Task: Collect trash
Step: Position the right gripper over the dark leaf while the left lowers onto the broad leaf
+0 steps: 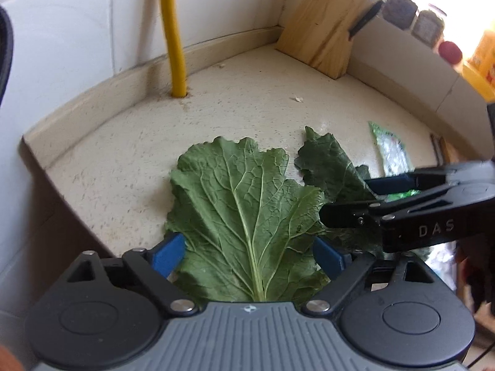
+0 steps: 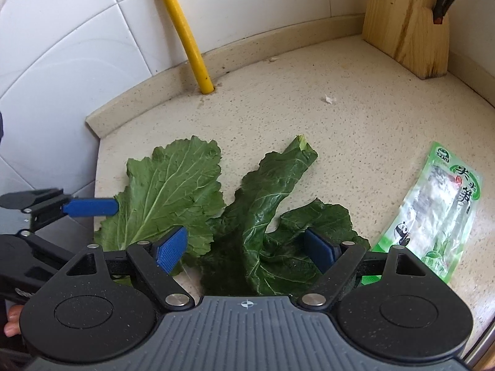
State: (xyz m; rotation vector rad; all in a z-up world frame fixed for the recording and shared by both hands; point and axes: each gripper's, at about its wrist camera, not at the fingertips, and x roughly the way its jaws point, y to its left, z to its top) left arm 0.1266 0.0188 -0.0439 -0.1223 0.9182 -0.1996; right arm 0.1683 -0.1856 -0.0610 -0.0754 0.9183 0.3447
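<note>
A flat leaf [image 1: 244,213] fills the lower centre, between the spread blue pads [image 1: 168,255] of the left gripper [image 1: 249,256]. The right gripper [image 1: 371,199] enters from the right edge over a darker leaf [image 1: 328,167]. A yellow hose [image 1: 174,34] stands at upper centre.

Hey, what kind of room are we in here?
Most likely a home kitchen: a speckled stone countertop against white wall tiles, a wooden knife block in the corner, and vegetable leaves lying beside a food wrapper.
</note>
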